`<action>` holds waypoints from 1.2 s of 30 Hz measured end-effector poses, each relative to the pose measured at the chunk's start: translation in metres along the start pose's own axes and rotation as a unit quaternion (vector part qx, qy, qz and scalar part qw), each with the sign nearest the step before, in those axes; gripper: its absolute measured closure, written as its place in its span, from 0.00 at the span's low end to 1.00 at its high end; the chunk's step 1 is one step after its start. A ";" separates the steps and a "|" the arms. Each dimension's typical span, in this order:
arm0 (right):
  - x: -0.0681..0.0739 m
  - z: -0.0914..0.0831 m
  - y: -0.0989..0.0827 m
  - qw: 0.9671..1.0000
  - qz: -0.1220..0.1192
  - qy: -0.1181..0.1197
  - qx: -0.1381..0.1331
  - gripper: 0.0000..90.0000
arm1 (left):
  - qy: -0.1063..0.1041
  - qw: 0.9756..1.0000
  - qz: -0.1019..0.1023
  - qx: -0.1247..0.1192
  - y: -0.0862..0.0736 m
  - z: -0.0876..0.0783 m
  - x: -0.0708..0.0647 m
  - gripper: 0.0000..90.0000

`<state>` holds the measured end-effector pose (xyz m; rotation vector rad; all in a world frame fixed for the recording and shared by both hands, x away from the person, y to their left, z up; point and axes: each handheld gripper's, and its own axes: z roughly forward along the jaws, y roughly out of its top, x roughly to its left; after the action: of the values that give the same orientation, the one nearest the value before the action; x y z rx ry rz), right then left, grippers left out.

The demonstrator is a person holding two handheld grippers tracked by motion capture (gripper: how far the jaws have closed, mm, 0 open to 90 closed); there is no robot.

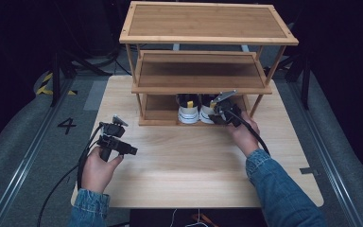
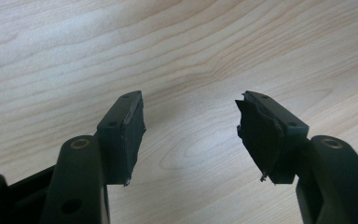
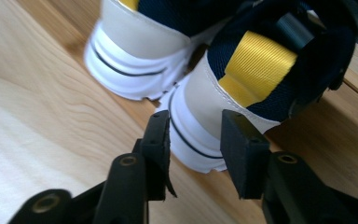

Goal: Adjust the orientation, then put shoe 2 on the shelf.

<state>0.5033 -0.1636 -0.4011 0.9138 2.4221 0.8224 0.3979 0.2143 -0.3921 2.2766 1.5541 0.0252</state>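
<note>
Reaching to the rack's (image 1: 203, 71) bottom shelf, your right tongs (image 3: 193, 140) sit at the heel of the right shoe (image 3: 223, 107), jaws parted with the heel between them; no pad clearly presses it. Both shoes stand side by side there, the left shoe (image 1: 187, 112) just beside. Your left tongs (image 2: 191, 135) hang open and empty over the table (image 1: 179, 161).

Left gripper (image 1: 131, 150), right gripper (image 3: 195, 140): jaws apart
</note>
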 end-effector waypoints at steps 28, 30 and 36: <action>-0.018 -0.106 -0.049 0.998 0.038 0.024 -0.035 0.58 | -0.006 1.000 0.016 0.005 0.015 0.006 -0.008 0.44; -0.021 -0.110 -0.055 0.998 0.044 0.021 -0.032 0.58 | -0.008 1.000 0.021 0.006 0.016 0.008 -0.010 0.44; -0.037 -0.120 -0.082 0.997 0.073 0.013 -0.023 0.57 | -0.005 0.999 0.035 0.003 0.015 0.012 -0.010 0.41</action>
<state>0.4244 -0.2844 -0.3603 1.0797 2.3684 0.9441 0.4101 0.1971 -0.3965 2.3323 1.4713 0.0272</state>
